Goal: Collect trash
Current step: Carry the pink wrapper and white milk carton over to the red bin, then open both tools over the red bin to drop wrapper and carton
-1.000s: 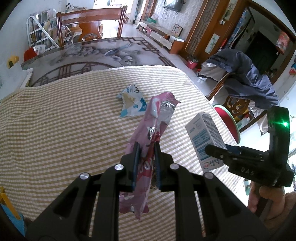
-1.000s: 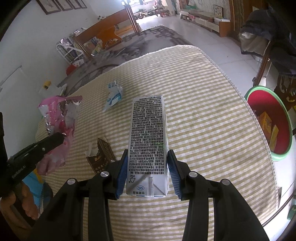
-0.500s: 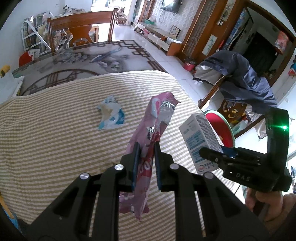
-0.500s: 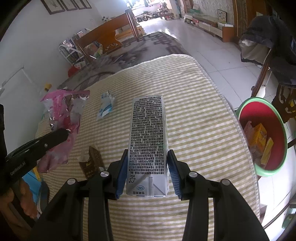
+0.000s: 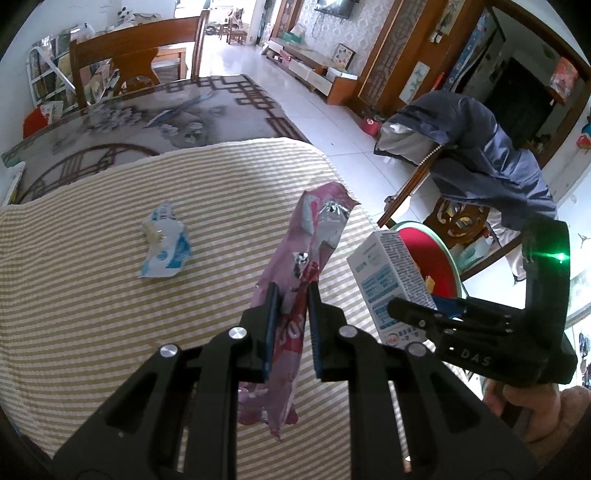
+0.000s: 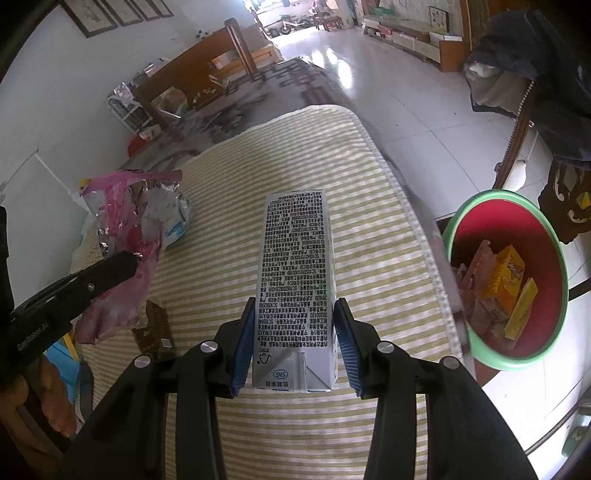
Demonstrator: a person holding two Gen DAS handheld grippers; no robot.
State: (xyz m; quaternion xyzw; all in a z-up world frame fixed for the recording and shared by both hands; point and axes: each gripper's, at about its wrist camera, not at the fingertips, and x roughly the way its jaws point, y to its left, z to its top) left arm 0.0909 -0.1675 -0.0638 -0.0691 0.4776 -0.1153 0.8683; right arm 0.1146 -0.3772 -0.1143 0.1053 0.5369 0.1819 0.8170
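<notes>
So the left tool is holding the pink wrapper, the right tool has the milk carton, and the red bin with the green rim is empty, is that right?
Not quite: the red bin is not empty. The right wrist view shows yellow boxes and other packaging inside it. The rest stands: the left tool holds the pink wrapper, and the right tool holds the milk carton.

A family home: I'm at the dining table, looking into the living room.

I see a striped cloth (image 5: 110, 314) over a patterned table (image 5: 155, 125), a wooden chair (image 5: 140, 62) at its far end, and white floor tiles (image 6: 399, 85) running to a low TV cabinet (image 5: 317, 70) on the far right. Framed pictures (image 6: 122, 14) hang on the left wall; a jacket (image 5: 491, 155) drapes a chair on the right.
</notes>
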